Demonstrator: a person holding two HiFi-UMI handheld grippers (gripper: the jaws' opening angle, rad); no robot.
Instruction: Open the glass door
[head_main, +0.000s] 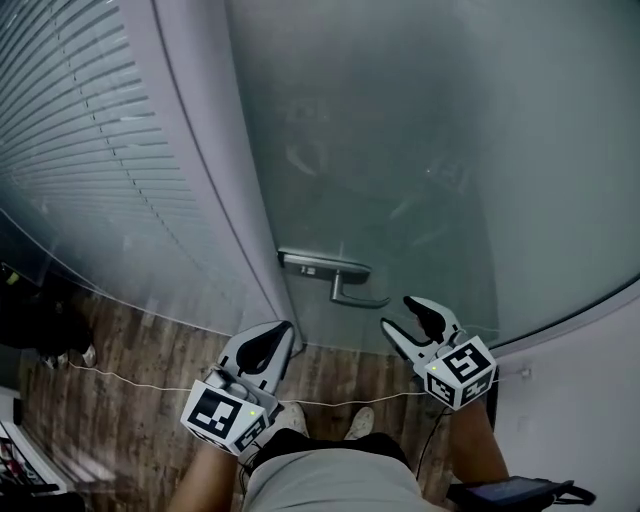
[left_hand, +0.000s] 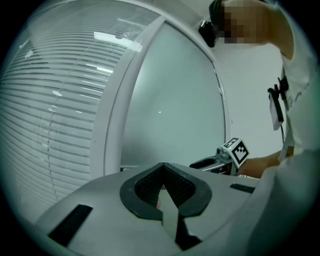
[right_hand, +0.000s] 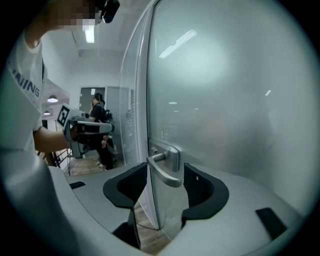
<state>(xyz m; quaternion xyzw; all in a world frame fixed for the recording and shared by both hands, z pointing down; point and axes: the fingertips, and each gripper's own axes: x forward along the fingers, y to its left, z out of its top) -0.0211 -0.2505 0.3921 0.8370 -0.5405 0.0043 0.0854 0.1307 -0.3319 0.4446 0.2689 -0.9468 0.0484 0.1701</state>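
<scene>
Blinds: slatted, pale, behind glass at the far left.
Door frame: a light upright post between the blinds and the door.
Floor: dark wood planks, with a thin pale cord running across them in front of the person's shoes.
Left gripper: held low beside the foot of the frame, pointing towards it. Its dark pads meet at the tip and nothing sits between them. It touches nothing.
Glass door: frosted and grey-green, filling the middle and right. Its left edge lies along the frame.
Handle: a metal lever on a narrow plate near the door's left edge, level and pointing right.
Right gripper: just below and right of the handle. The jaws stand wide apart. From the gripper's own camera the lever lines up in the gap between them, but neither pad presses on it, so it holds nothing.
Wall: plain white, to the right of the door.
Background: a person stands in the room seen past the door's edge in the right gripper view.
</scene>
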